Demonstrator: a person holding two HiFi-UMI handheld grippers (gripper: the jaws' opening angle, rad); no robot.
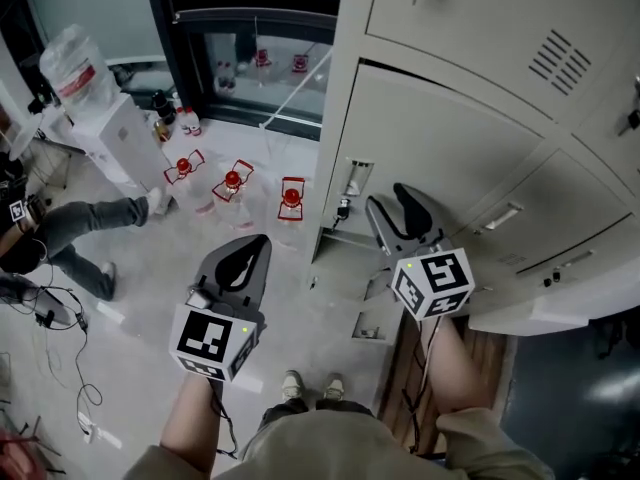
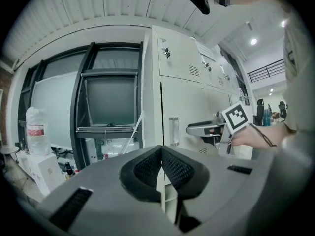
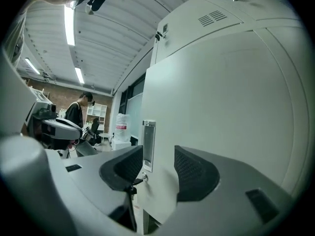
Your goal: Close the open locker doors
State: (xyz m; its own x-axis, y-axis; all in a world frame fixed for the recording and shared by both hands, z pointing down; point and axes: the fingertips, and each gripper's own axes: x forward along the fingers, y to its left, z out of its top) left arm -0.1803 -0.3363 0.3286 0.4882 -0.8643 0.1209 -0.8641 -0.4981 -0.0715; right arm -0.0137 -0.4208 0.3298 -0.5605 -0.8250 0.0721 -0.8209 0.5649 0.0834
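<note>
A grey locker door [image 1: 430, 138] stands slightly ajar, its recessed handle [image 1: 356, 176] at the free edge. My right gripper [image 1: 392, 200] is up against that edge. In the right gripper view its jaws straddle the door [image 3: 216, 97] just below the handle [image 3: 148, 144]. The right gripper [image 3: 158, 163] is open, with its pads apart from the metal. My left gripper [image 1: 256, 243] hangs over the floor to the left of the lockers. It is shut with nothing in it, the pads meeting in the left gripper view [image 2: 161, 151]. That view shows the door [image 2: 189, 107] and its handle [image 2: 173, 131] ahead.
More locker doors [image 1: 520, 218] run to the right. Red-topped stands [image 1: 232, 180] sit on the floor by a dark window frame [image 1: 250, 28]. A water dispenser [image 1: 75, 68] stands at the left, beside a seated person's legs [image 1: 90, 218] and cables [image 1: 60, 318].
</note>
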